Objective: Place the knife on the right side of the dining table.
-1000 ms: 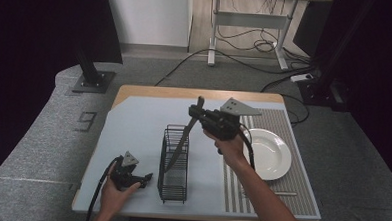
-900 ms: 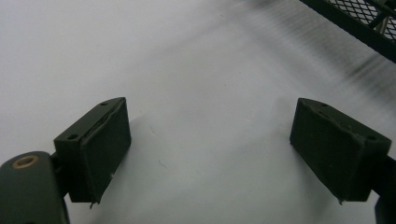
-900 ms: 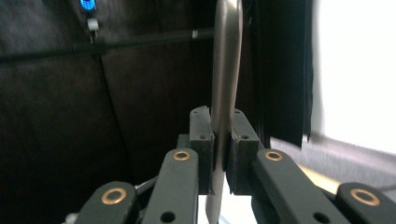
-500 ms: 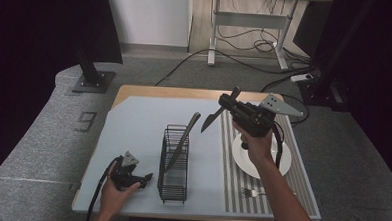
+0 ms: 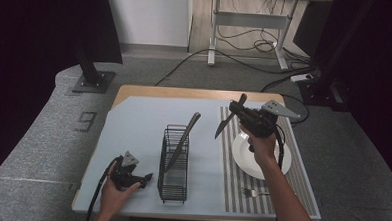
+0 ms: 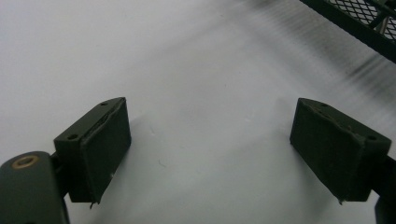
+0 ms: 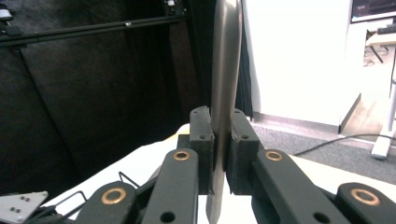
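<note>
My right gripper (image 5: 236,114) hangs above the striped mat, shut on a table knife (image 5: 227,122) that slants down to the left. In the right gripper view the metal knife (image 7: 225,70) stands upright, pinched between the two pads (image 7: 201,140) of the right gripper (image 7: 219,140). A second utensil (image 5: 187,135) leans in the black wire rack (image 5: 173,179). My left gripper (image 5: 147,177) rests low on the blue mat left of the rack. In its own view the left gripper (image 6: 210,149) is open with nothing between its fingers, and the rack's corner (image 6: 359,23) is at the top right.
A white plate (image 5: 264,163) lies on the striped mat (image 5: 230,192) under my right forearm, with a fork (image 5: 253,192) in front of it. The blue mat (image 5: 133,128) covers the table's left part. Cables and a desk frame are on the floor beyond the table.
My right gripper has carried the knife from above the rack rightward and slightly down, to over the striped mat by the plate. The left gripper has stayed where it was.
</note>
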The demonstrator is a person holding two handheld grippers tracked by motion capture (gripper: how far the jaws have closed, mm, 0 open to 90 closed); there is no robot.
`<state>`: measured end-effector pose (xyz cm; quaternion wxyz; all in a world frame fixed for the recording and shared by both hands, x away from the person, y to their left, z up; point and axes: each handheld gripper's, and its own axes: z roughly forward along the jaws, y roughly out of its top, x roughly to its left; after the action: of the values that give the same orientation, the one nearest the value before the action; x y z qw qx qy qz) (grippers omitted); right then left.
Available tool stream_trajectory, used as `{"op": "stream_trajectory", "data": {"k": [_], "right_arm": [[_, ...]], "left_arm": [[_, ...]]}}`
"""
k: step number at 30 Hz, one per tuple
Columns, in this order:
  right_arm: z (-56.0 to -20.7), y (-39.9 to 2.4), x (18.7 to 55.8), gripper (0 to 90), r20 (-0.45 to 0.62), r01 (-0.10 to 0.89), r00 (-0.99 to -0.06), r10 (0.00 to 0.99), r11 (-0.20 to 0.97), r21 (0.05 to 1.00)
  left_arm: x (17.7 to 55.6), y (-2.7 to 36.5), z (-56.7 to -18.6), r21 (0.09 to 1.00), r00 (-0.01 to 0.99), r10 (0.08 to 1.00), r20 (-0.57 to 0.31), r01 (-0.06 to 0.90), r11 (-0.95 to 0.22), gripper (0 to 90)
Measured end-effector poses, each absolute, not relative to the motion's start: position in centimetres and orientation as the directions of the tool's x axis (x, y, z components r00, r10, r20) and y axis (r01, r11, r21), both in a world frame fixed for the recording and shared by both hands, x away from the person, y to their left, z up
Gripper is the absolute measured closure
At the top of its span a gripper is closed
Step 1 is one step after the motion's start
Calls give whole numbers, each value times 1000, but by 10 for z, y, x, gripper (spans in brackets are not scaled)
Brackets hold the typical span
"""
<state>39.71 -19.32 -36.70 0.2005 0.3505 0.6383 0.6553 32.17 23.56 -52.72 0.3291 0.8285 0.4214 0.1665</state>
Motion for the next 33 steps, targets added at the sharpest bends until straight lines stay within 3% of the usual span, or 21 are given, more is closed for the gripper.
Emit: {"op": "stream_trajectory", "data": {"k": [12, 17, 33], "right_arm": [[-392, -193, 426, 832, 226, 227, -618, 753, -104, 968], [-402, -190, 441, 831, 184, 222, -591, 786, -61, 973], [-423, -203, 470, 831, 223, 264, -520, 825, -93, 960]], "left_arm": [[322, 235, -527, 686, 589, 808, -2, 589, -427, 118], [322, 236, -527, 686, 589, 808, -2, 589, -428, 118], [322, 236, -527, 686, 590, 808, -1, 588, -429, 118]]}}
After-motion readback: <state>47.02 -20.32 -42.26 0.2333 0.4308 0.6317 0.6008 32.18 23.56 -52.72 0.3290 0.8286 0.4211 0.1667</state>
